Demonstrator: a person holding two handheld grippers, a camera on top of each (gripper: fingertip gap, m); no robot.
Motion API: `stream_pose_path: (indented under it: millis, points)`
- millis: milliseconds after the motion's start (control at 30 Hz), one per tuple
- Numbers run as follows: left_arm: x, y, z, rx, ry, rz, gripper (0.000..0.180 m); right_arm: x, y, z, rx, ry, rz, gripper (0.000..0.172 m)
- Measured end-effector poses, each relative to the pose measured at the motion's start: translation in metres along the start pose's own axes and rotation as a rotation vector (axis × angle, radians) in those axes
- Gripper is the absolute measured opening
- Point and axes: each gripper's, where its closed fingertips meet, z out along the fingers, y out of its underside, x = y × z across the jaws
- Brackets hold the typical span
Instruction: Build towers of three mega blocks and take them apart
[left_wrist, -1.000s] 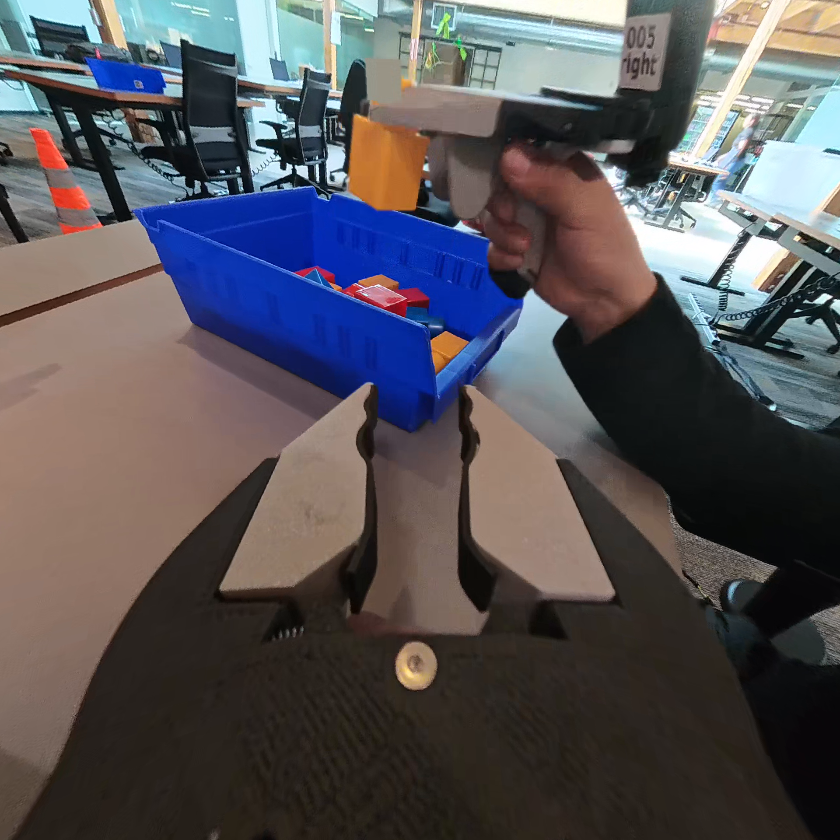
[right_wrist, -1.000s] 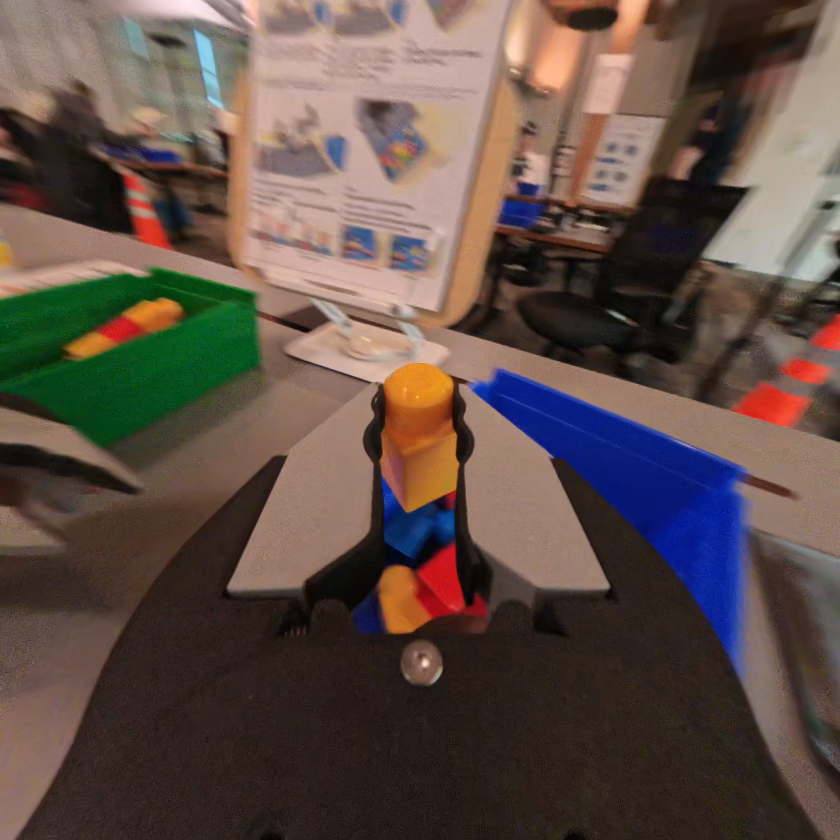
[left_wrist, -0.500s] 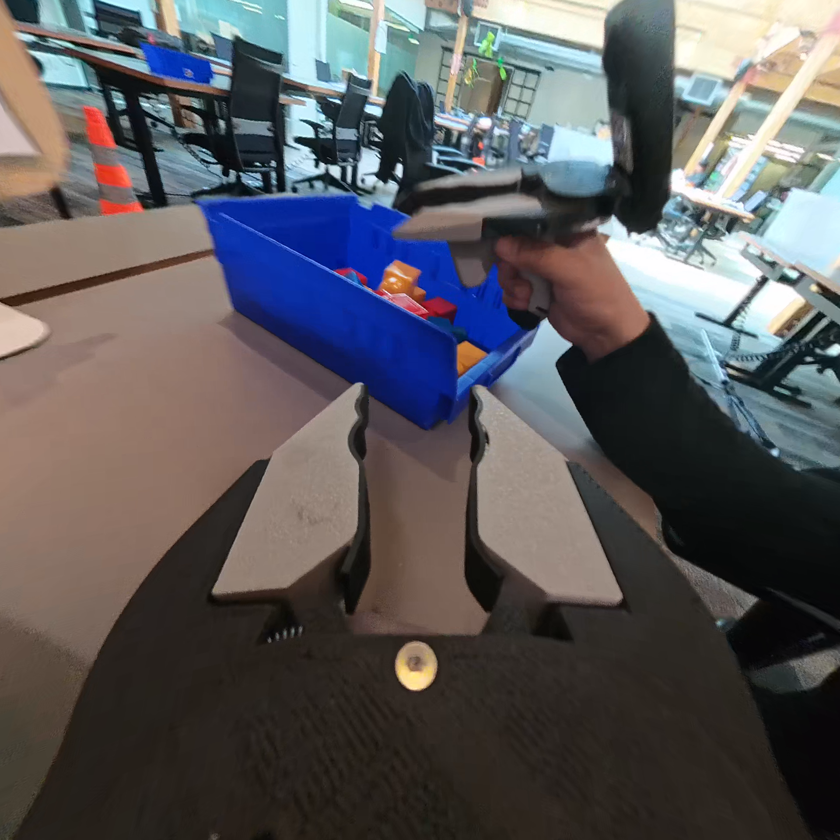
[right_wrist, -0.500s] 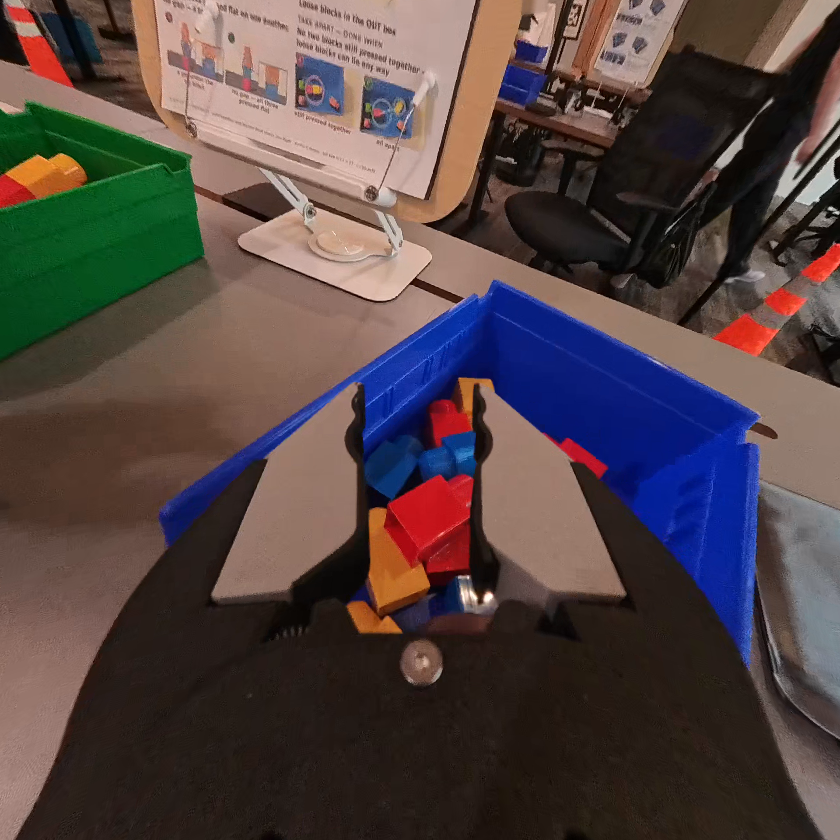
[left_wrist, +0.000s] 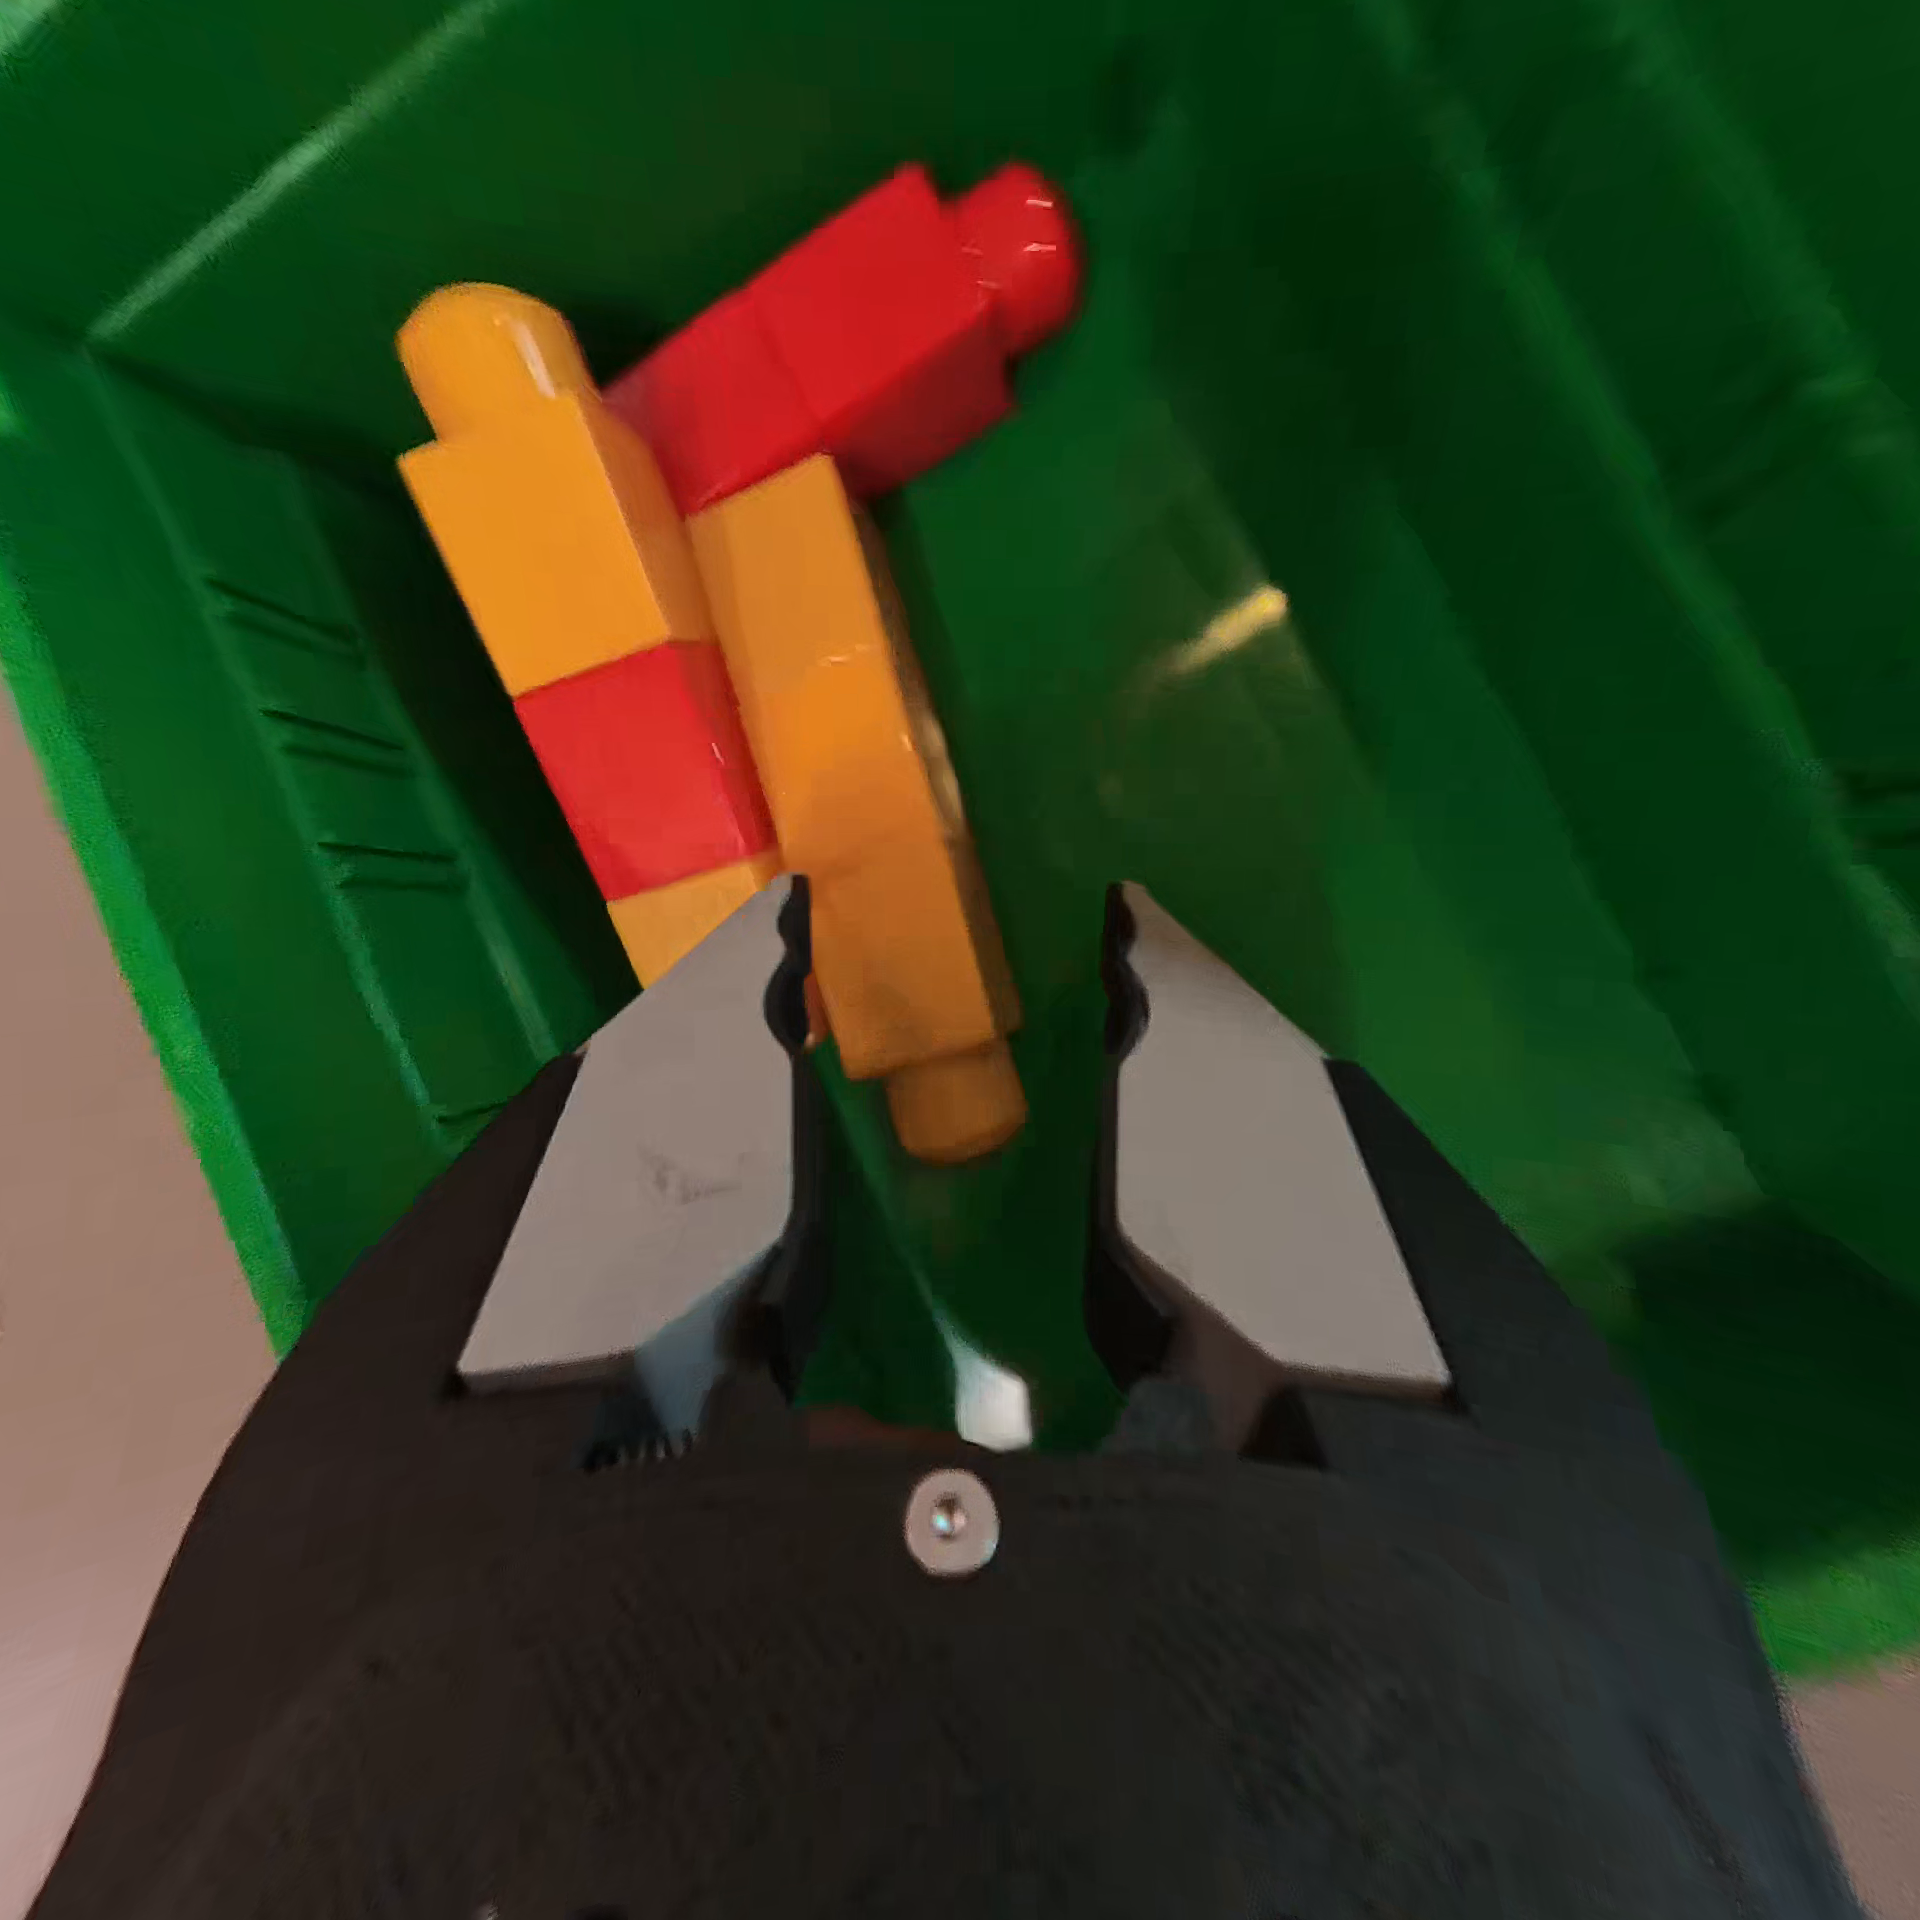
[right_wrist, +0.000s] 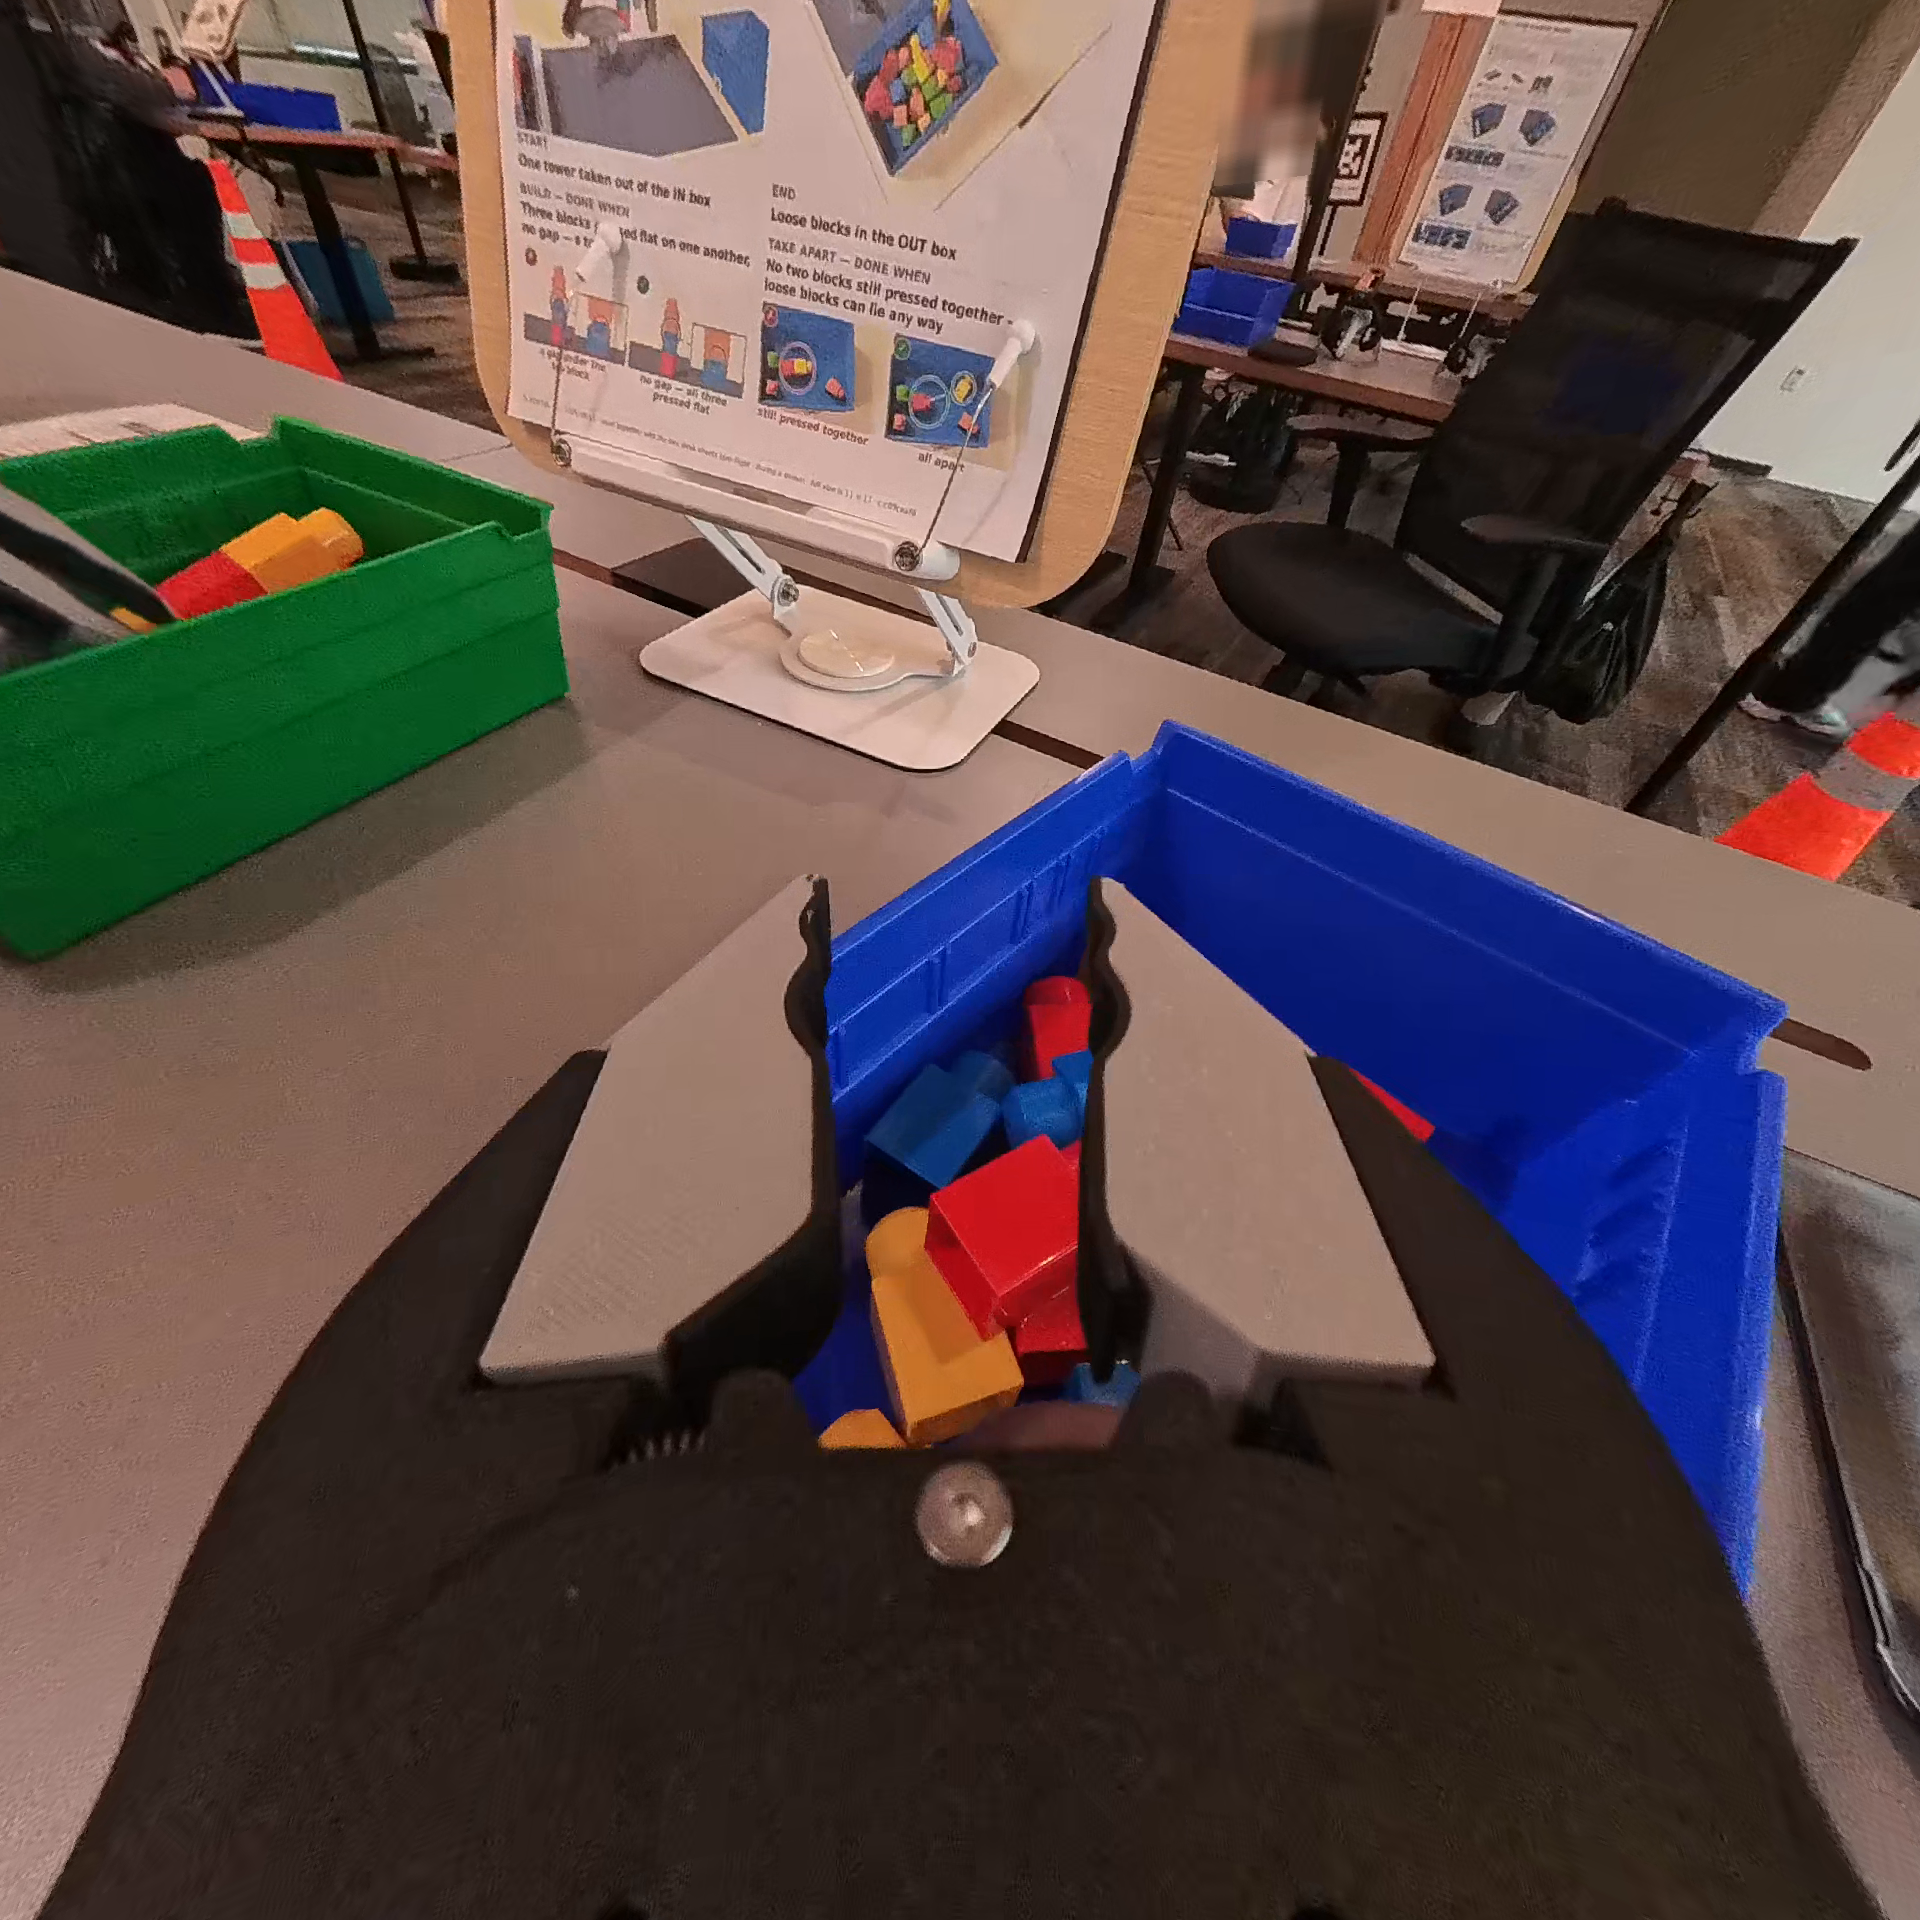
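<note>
My left gripper (left_wrist: 956, 894) is open, reaching down into the green bin (left_wrist: 1455, 623). An all-orange tower (left_wrist: 873, 790) lies on the bin floor between its fingers, close to the left finger, with a clear gap to the right finger. An orange-red-orange tower (left_wrist: 623, 665) and a red tower (left_wrist: 862, 343) lie beside it. My right gripper (right_wrist: 956, 894) is open and empty above the blue bin (right_wrist: 1455, 935), which holds loose red (right_wrist: 1008, 1226), orange (right_wrist: 935, 1351) and blue (right_wrist: 935, 1122) blocks. The green bin also shows in the right wrist view (right_wrist: 312, 707).
An instruction board on a white stand (right_wrist: 842, 675) stands on the grey table behind the two bins. A grey cloth (right_wrist: 1860, 1351) lies right of the blue bin. An office chair (right_wrist: 1455, 582) and orange cones (right_wrist: 270, 301) stand beyond the table edge.
My right gripper opened and the orange block it held dropped out of its grasp over the blue bin. My left gripper swung from facing the blue bin to inside the green bin and opened wider.
</note>
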Motion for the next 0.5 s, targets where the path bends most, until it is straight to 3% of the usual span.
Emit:
stream_pose_path:
  millis: [67,200,333,400,500]
  points:
    - [-0.012,0.000,0.009,-0.038,-0.066,0.021,0.049,0.000,0.001,0.000,-0.002,-0.004,-0.001,0.047]
    - [0.000,0.005,0.021,-0.118,0.075,-0.057,0.041,-0.003,0.002,0.000,-0.009,-0.016,-0.008,0.046]
    - [-0.003,0.003,0.023,-0.121,0.100,-0.069,0.035,-0.005,-0.002,-0.002,0.005,-0.029,-0.013,0.045]
    - [-0.003,-0.003,0.015,-0.088,0.091,-0.035,0.035,-0.011,-0.003,-0.003,0.010,-0.064,-0.013,0.044]
    - [-0.005,-0.038,-0.020,0.085,0.079,0.003,0.035,-0.048,-0.013,-0.006,0.050,-0.263,0.009,0.045]
